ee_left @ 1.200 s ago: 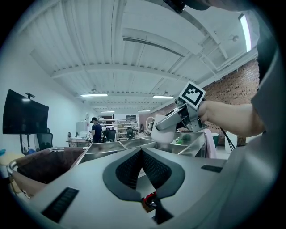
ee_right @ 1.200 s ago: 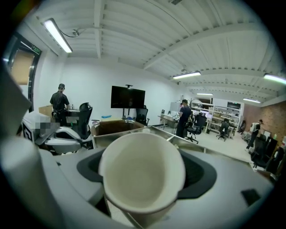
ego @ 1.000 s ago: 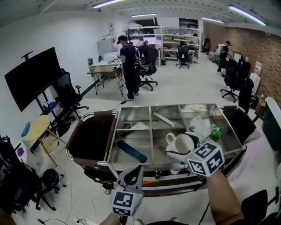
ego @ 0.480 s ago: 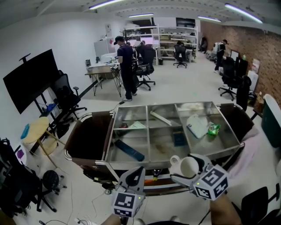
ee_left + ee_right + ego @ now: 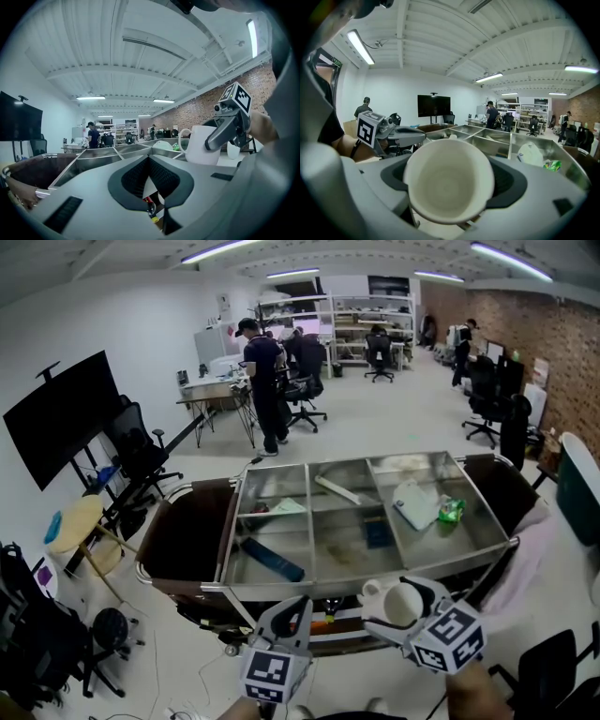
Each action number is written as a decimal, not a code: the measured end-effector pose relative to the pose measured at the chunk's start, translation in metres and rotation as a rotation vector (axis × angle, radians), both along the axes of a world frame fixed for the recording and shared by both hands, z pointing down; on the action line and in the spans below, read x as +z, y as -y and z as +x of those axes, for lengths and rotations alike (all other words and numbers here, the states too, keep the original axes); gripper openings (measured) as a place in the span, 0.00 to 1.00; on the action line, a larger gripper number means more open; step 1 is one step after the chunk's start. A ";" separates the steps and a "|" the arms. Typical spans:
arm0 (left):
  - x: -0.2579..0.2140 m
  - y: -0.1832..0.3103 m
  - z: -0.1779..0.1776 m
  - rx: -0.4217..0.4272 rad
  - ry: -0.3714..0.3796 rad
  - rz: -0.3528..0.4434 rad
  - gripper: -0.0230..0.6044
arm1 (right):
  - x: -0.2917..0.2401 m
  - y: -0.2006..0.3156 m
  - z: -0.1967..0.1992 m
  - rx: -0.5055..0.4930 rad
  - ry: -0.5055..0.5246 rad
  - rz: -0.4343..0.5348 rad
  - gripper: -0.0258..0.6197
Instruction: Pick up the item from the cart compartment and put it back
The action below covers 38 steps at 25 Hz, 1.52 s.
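A white mug (image 5: pixel 397 601) sits between the jaws of my right gripper (image 5: pixel 400 606), which is shut on it just in front of the cart's near rim (image 5: pixel 281 586). In the right gripper view the mug's (image 5: pixel 449 185) open mouth faces the camera and fills the space between the jaws of the right gripper (image 5: pixel 450 187). My left gripper (image 5: pixel 290 604) hangs low at the cart's front, shut and holding nothing. In its own view the left gripper (image 5: pixel 149 158) has its pads together, with the mug (image 5: pixel 201 145) off to the right.
The steel cart (image 5: pixel 316 521) has several compartments. They hold a blue flat item (image 5: pixel 272 559), a dark pad (image 5: pixel 378 532), a white pouch (image 5: pixel 417 502), a green packet (image 5: pixel 451 510) and a white strip (image 5: pixel 336 490). People and office chairs stand beyond it.
My right gripper has carried the mug from over the cart's front right compartment back toward me, past the front rim. The left gripper has stayed put.
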<state>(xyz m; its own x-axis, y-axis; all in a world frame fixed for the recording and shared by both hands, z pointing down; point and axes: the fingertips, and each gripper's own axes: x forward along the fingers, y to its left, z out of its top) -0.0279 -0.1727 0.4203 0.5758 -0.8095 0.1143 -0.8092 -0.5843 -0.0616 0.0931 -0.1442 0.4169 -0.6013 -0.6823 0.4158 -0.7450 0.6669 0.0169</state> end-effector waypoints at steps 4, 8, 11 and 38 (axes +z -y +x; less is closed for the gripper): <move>-0.002 -0.001 0.000 0.006 0.000 -0.002 0.04 | 0.001 0.000 0.000 0.002 0.000 -0.002 0.74; 0.002 -0.002 -0.001 0.002 0.024 -0.008 0.04 | 0.003 -0.002 -0.002 0.002 0.002 -0.006 0.74; 0.002 -0.003 -0.003 -0.011 0.013 -0.018 0.04 | 0.004 -0.003 -0.001 0.003 0.007 -0.007 0.74; -0.006 -0.003 -0.005 -0.006 0.002 0.006 0.04 | -0.003 0.008 0.003 0.013 -0.003 0.002 0.74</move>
<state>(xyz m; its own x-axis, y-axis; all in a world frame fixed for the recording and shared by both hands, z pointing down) -0.0324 -0.1702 0.4147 0.5709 -0.8135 0.1109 -0.8125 -0.5792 -0.0663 0.0962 -0.1520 0.4138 -0.5909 -0.6910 0.4163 -0.7537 0.6569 0.0206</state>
